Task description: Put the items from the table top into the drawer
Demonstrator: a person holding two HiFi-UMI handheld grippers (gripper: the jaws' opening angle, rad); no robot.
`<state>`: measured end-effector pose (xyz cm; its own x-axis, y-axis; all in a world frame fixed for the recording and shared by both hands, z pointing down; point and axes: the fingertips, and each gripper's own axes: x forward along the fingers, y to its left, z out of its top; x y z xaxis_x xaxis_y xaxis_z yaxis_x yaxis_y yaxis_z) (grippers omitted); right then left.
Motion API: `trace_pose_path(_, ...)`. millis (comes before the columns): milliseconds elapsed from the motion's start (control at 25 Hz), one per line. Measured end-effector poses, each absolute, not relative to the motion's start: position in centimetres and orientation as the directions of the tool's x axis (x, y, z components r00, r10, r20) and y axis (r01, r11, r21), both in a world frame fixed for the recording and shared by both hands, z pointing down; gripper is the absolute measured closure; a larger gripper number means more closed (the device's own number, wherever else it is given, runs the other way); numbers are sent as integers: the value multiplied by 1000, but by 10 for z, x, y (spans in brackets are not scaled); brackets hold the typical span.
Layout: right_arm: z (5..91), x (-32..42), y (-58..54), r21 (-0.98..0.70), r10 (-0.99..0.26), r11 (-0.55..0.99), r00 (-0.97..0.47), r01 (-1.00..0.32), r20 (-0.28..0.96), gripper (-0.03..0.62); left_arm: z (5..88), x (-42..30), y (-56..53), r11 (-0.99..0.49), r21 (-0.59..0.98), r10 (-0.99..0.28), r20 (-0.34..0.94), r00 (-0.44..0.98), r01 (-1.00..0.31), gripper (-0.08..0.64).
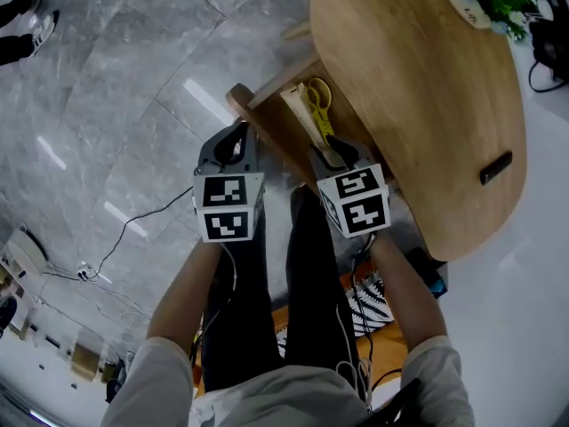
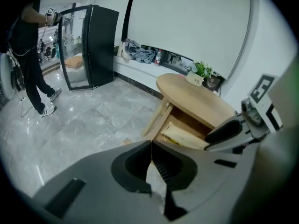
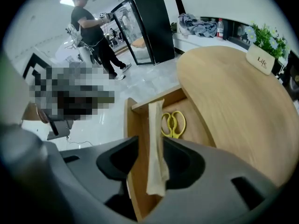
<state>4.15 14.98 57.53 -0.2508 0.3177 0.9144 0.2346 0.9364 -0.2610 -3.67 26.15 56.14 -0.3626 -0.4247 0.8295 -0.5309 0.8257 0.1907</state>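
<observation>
- Left gripper [image 2: 151, 146]: jaws closed tip to tip with nothing between them. In the head view it hangs over the grey floor at eight o'clock of the drawer.
- Drawer [image 3: 133, 125]: light wood, pulled out from under the table and standing open. In the head view it sits at twelve o'clock of both grippers.
- Paper sleeve [image 3: 156, 148]: long, beige and flat. It lies lengthwise inside the drawer, close to the wall on the left of the right gripper view, running from twelve to six o'clock.
- Right gripper [image 3: 150, 146]: jaws partly apart, straddling the near end of the paper sleeve. Bare wood shows between the sleeve and the left pad. I cannot tell whether the right pad touches the sleeve.
- Scissors [image 3: 173, 123]: yellow handles, lying in the drawer just beside the sleeve, at two o'clock of its middle.
- Table [image 3: 233, 92]: round wooden top.
- Plant pot [image 3: 260, 59]: stands near the table's far rim, at one o'clock.
- Small black object [image 1: 495, 167]: lies on the table top, well apart from the pot.
</observation>
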Motion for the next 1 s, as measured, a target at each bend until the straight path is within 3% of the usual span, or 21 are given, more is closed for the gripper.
trace_pose_path(40, 578, 43, 150, -258, 312, 938, -244, 231, 918, 395, 562, -39, 263, 828, 189, -422, 831, -363, -528, 549)
trace_pose_path(80, 580, 45, 149, -257, 308, 940, -234, 225, 922, 385, 562, -41, 264, 829, 187, -419, 831, -364, -527, 549)
trace_pose_path(560, 576, 43, 134, -258, 292, 954, -264, 154, 919, 411, 559, -51, 247, 817, 199, -433, 832, -348, -541, 549)
trace_pose_path(1000, 526, 36, 90, -267, 258, 963, -391, 33, 884, 423, 531, -51, 188, 744, 167, -463, 827, -318, -647, 549)
